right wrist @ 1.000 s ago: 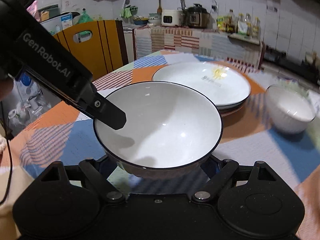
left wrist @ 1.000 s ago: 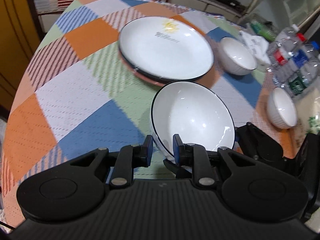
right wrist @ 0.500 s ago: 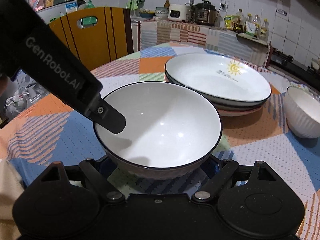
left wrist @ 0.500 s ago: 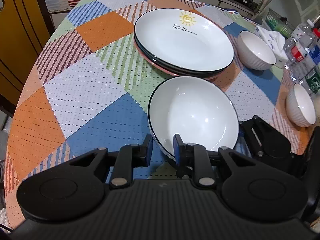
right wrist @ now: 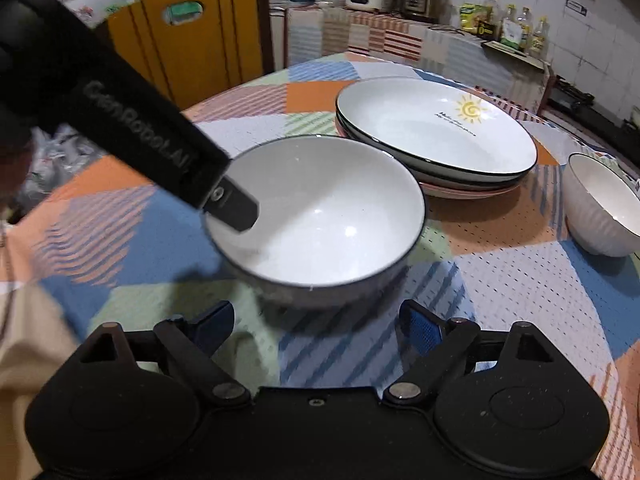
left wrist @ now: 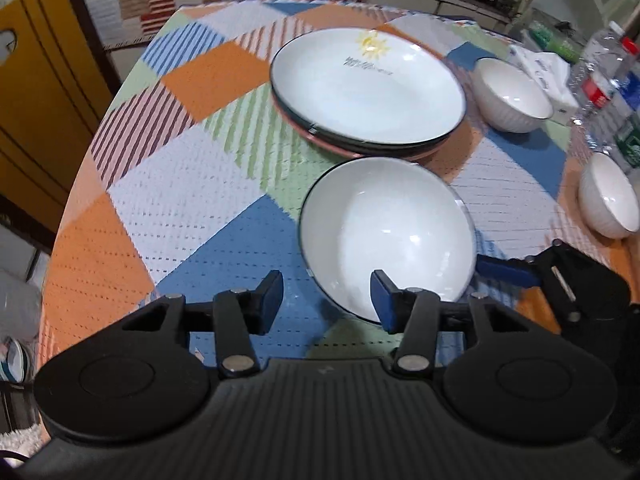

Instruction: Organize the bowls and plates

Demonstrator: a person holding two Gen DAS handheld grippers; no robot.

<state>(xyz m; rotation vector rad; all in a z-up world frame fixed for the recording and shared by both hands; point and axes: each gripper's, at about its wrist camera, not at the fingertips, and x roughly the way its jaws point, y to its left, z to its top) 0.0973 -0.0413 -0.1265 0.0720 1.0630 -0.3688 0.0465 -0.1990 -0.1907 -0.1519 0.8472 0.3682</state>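
A: Where is the large bowl [left wrist: 386, 236]?

B: It sits on the table [left wrist: 168, 216], low and centre in the left wrist view, just in front of the stack of plates [left wrist: 368, 88] that fills the upper middle. In the right wrist view the same bowl [right wrist: 320, 220] lies mid-frame, with the plates [right wrist: 436, 136] behind it to the upper right.

A: And the left claw [left wrist: 326, 298]?

B: Its jaws are spread wide. One blue pad is beside the bowl's near rim, the other off to the left over the cloth; it has hold of nothing.

A: The right claw [right wrist: 318, 326]?

B: Also spread apart and empty, its pads low in the frame, just short of the bowl's near side.

A: Anything else?

B: Two small ribbed bowls [left wrist: 512, 96] stand at the right edge of the left view, near some water bottles [left wrist: 612, 68].
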